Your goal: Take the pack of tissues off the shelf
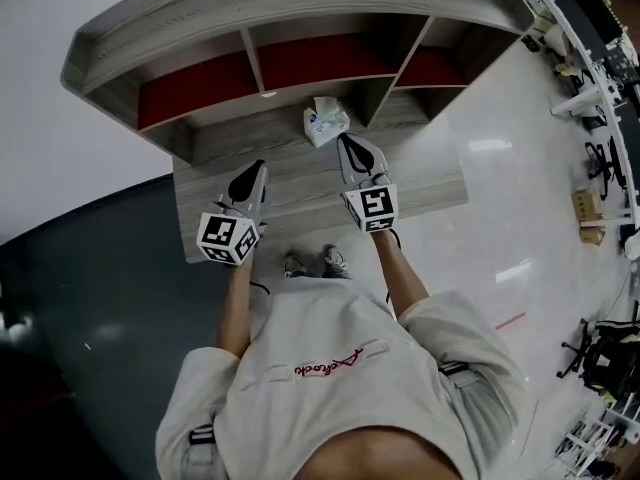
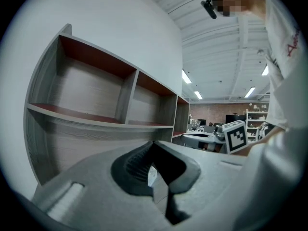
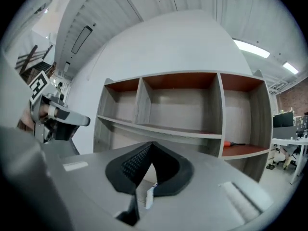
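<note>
Currently the right gripper (image 1: 345, 140) has its jaws pressed together at the near corner of the pack of tissues (image 1: 326, 121), apparently nipping only a thin fold of wrapper; the left gripper (image 1: 262, 165) stands well apart to the left, jaws closed on nothing. The pack lies over the wooden ledge (image 1: 300, 183) in front of the open compartments of the shelf (image 1: 300, 6); whether it rests there or hangs clear cannot be told from above.

Hazard: so slight a hold may slip or tear; the pack would then drop back onto the ledge. A swing could also knock it against the upright divider (image 1: 380, 96) beside it.

The head view alone shows the whole pack; the right gripper view gives only a white-and-blue sliver below the pads, yet reveals an orange-handled tool (image 3: 232, 143) in the right-hand compartment, unseen from above.
</note>
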Motion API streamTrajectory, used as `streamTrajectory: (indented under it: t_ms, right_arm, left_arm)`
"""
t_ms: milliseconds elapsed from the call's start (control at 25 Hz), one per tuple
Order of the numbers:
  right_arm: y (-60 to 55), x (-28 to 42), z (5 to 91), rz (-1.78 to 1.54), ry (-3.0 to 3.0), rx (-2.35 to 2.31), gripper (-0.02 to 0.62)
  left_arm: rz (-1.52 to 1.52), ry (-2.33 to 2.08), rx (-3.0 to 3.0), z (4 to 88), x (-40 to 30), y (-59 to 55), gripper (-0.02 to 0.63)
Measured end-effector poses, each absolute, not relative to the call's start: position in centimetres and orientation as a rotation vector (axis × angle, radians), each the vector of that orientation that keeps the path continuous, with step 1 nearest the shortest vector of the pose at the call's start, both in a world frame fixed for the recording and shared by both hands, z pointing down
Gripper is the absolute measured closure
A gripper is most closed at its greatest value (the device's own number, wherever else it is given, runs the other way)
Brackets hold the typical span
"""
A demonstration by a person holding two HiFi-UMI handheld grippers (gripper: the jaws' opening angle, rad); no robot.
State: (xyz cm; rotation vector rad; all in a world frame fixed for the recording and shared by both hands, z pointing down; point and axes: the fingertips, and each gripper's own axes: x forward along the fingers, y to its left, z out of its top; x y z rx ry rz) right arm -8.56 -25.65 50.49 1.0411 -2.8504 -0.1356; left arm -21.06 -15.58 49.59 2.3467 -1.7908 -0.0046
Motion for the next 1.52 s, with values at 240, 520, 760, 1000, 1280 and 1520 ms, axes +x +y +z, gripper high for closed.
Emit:
streamTrajectory:
  t_ms: [240, 520, 760, 1000, 1280, 1520]
  right_arm:
    - [-24.2, -6.6, 48.2, -0.169, -2.883, 1.052, 0.589]
    - [-23.7, -4.9, 47.2, -0.167, -2.889, 1.089, 0.589]
    - [-23.4, -4.3, 46.8, -0.152, -2.892, 1.102, 0.589]
    - [-23.6, -3.9, 46.9, -0.136, -2.891, 1.104, 0.589]
    - [-23.7, -4.1, 47.1, -0.126, -2.889, 1.095, 0.589]
    - [-23.9, -4.2, 46.9, -0.127, -2.895, 1.093, 0.589]
  left_arm:
    - [-0.011, -1.814, 2.362, 48.7, -21.1, -15.4, 0.607]
    - [-0.024, -1.838, 2.361, 48.2, -21.3, -15.4, 0.607]
    - [-0.032, -1.85, 2.362, 47.8, -21.2, -15.3, 0.607]
    - [-0.038, -1.861, 2.353, 47.8, -21.1, -15.3, 0.607]
    - [-0.039, -1.866, 2.351, 47.7, -20.9, -15.3, 0.607]
    - [-0.04, -1.867, 2.359, 47.5, -20.8, -15.6, 0.607]
